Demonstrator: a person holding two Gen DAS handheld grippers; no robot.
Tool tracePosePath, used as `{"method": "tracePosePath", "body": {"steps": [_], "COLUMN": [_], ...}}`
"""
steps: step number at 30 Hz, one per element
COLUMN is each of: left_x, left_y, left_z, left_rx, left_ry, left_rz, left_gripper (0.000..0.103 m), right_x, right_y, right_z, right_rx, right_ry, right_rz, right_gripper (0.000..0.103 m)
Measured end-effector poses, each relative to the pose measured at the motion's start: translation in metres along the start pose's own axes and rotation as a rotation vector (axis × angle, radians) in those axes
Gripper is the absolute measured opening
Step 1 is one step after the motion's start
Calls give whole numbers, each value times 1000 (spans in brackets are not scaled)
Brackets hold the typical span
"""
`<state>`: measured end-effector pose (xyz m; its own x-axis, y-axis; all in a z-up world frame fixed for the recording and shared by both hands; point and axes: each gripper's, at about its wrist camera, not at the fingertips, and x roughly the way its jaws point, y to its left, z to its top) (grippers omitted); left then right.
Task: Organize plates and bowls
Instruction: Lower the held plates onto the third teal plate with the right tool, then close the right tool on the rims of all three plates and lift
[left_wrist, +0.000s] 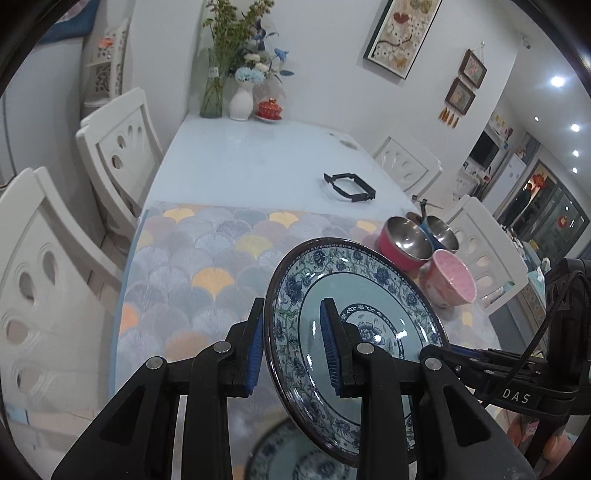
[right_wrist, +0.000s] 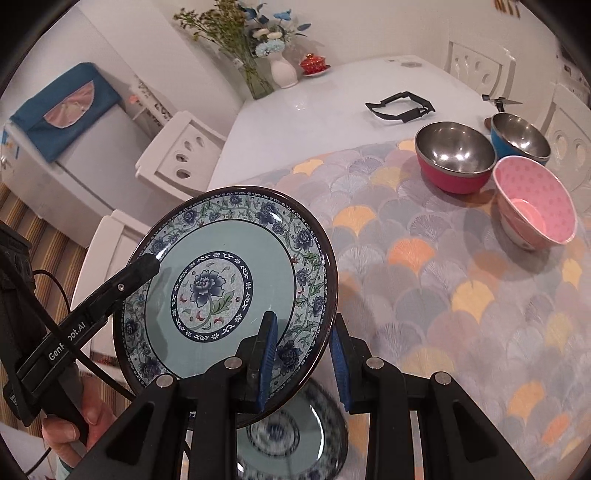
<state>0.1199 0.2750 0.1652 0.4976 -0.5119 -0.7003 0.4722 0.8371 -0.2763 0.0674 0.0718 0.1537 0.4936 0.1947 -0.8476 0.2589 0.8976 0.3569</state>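
Above table: left claw (left_wrist: 295, 343), right claw (right_wrist: 304, 360) both clamp plate (right_wrist: 229, 280) rim.

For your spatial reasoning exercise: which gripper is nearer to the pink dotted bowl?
Right. The right gripper clamps the floral plate on the rim side facing the pink dotted bowl; the left gripper grips the plate's opposite rim, farther away.

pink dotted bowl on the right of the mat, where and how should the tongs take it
Grip the pink dotted bowl by its thin rim, one finger inside and one outside the wall. It tips toward the camera, mouth facing the near side, so come from the near side and above, at the near rim. The red steel bowl and blue steel bowl stand close behind it, crowding the far rim.
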Motion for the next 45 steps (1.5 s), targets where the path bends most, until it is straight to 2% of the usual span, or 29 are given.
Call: {"method": "tracePosePath", "body": {"steps": [10, 16, 21, 30, 45], "left_x": [-46, -57, -64, -59, -40], "left_y": [-11, -16, -17, -22, -5], "left_z": [-47, -79, -103, -136, -167], "left_rx": [-38, -42, -66, -45, -99], "left_ry": [-19, 19, 47, 97, 179], "left_rz": [34, 77, 85, 145, 157], "left_gripper": [25, 25, 25, 25, 25], "right_x": [-26, -32, -31, -24, 6], "right_y": [6, 8, 7, 5, 2], "right_z": [-51, -88, -113, -142, -167], "right_rx": [-26, -55, -67, -86, -103], "right_ry": [19, 50, 85, 149, 259], "right_rz": [24, 11, 4, -26, -63], "right_gripper": [28, 30, 30, 30, 30]}}
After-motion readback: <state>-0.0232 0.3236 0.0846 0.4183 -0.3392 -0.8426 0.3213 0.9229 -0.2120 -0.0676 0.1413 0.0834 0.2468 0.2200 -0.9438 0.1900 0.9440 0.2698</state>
